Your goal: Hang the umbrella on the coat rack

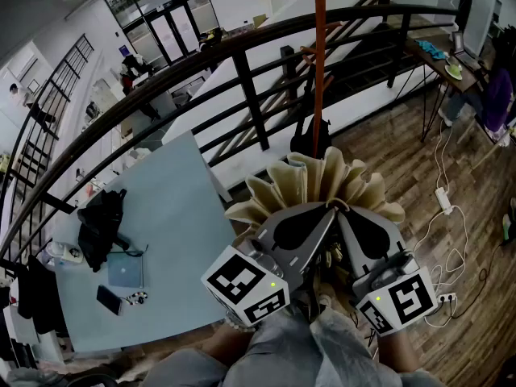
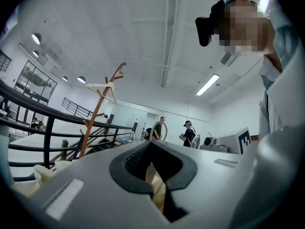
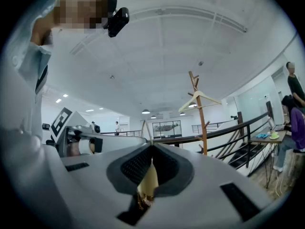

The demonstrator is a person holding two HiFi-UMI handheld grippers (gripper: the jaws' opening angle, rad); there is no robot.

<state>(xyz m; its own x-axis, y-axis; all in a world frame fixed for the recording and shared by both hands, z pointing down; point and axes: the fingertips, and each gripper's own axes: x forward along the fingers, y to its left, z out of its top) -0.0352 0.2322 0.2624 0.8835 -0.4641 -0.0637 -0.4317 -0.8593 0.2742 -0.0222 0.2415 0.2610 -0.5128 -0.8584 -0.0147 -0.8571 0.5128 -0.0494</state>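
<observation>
Both tools are clamped on the beige pleated folding umbrella (image 1: 322, 176), close below the head camera. The left tool (image 1: 322, 214) and the right tool (image 1: 348, 214) meet tip to tip on it. The brown wooden coat rack (image 1: 319, 71) stands apart ahead, by the black metal railing (image 1: 242, 79), a pale hanger (image 3: 199, 99) on it.

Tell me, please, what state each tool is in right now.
Left tool: closed on the folded beige umbrella.
Right tool: closed on the same umbrella.
</observation>
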